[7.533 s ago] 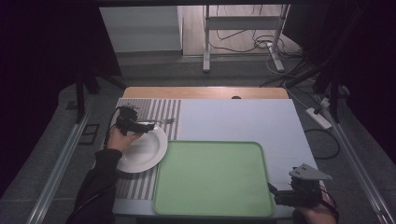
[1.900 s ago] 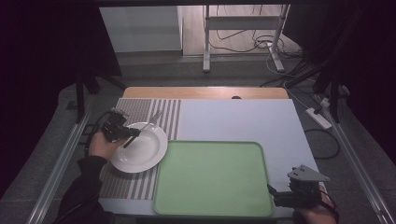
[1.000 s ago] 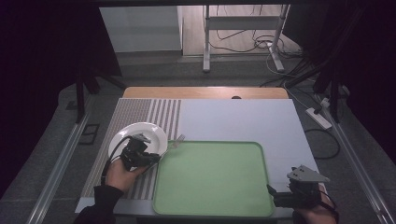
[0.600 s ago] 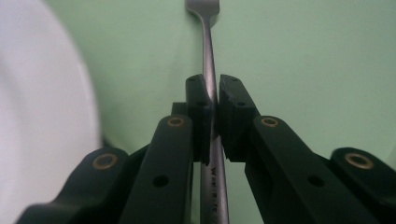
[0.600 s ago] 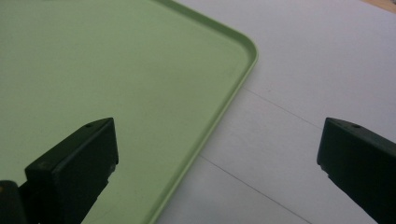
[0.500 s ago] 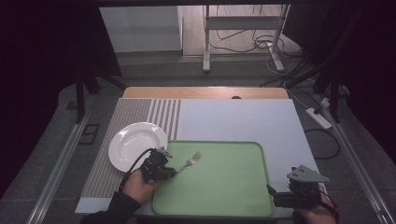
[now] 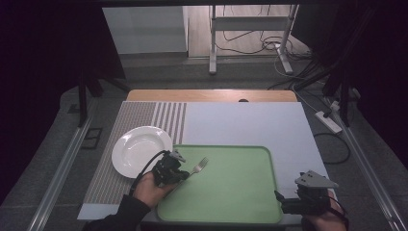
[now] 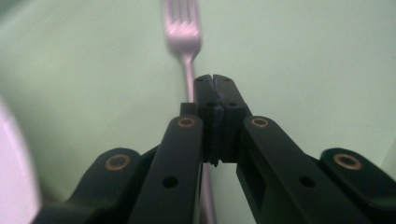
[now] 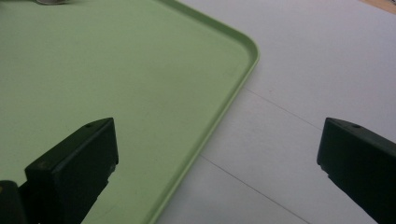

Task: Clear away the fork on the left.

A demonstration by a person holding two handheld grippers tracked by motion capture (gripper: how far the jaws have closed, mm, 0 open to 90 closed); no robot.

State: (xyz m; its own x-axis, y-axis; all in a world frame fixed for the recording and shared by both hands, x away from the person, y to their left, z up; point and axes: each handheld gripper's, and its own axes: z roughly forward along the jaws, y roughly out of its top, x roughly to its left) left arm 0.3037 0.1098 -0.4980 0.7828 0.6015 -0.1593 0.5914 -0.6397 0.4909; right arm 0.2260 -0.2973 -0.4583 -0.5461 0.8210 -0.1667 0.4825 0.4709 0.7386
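A: Left gripper [image 7: 179, 169]?
B: Jaws pinching the silver metal fork [image 7: 197, 167] by its handle, over the flat green plastic tray's [image 7: 231, 192] left part, beside the round white plate [image 7: 139, 150].
A: Right gripper [image 7: 284, 204]?
B: Jaws spread wide, at the tray's near right corner.

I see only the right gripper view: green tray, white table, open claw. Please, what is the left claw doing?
Observer: The left claw is shut on a fork, gripping its handle.
Operator: Where is the fork?
Observer: Over the green tray, at its left side, tines pointing away from the person.
Operator: Is anything else beside the tray?
Observer: A white plate lies on the striped mat, left of the tray.
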